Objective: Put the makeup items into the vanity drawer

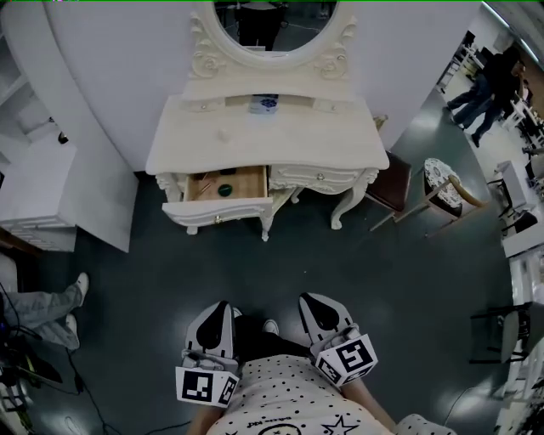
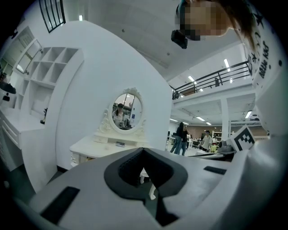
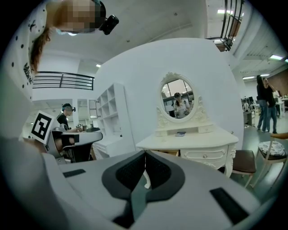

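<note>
While the person stands well back from the vanity (image 1: 263, 140), white shelves (image 1: 34, 191) fill the far left of the head view, and someone's legs (image 1: 38, 307) in white shoes lie at the left edge of the dark floor. Low down, just beside the person's dotted shirt (image 1: 289, 395), the left gripper (image 1: 223, 307) points toward the vanity; its own view shows the jaws together at the tips with nothing between them. Under the left end of the vanity top's front edge the drawer (image 1: 217, 211) stands pulled out with its wooden bottom showing. A small round green item (image 1: 225, 189) lies in it, near the middle and toward the right wall. Anything else in there is too small to tell. At the middle of the top's back edge, on the low ledge beneath the oval mirror (image 1: 272, 25), sits a small blue-and-white item (image 1: 264, 104). The drawer front to the right of the open one sits flush. The right gripper (image 1: 308, 299) is held beside the left one, apart from it, jaws likewise together and gripping nothing. A dark chair (image 1: 391, 183) stands just beside the vanity's right legs. A second seat with a patterned cushion (image 1: 442, 183) stands further right, and people (image 1: 489, 85) stand at the top right corner.
</note>
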A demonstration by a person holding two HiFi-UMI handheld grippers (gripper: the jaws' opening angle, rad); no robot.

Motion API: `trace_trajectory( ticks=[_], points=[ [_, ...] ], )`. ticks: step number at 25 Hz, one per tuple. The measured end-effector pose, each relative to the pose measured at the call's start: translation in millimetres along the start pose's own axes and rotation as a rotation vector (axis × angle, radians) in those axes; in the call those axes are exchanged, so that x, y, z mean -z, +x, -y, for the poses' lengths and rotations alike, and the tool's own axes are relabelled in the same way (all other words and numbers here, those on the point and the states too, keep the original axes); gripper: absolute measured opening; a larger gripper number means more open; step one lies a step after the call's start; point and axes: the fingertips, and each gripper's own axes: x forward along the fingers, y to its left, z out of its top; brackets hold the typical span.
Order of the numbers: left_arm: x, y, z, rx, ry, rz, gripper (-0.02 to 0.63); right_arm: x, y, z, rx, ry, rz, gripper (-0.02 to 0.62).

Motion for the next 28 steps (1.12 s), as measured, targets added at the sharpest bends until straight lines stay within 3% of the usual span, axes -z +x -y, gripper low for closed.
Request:
trace_trajectory(
  ticks=[10, 13, 21, 28],
  points=[
    [-18, 64, -12, 0.221, -0.003, -0.008, -0.002, -19, 21, 20, 0.185, 0.009, 0.010, 0.009],
    [-32, 77, -29, 0.253, 0.004, -0.006, -0.002, -33, 42, 15, 0.212, 0.019, 0.030, 0.009],
    [-50, 80, -97, 0.200, 0.013, 0.006, -0.002, -52, 98, -9, 0.194, 0.017, 0.054, 0.009],
    [-46, 61, -145, 0.086, 0.015, -0.006, -0.002, -40, 130, -26, 0.148, 0.021, 0.014, 0.011]
  ],
)
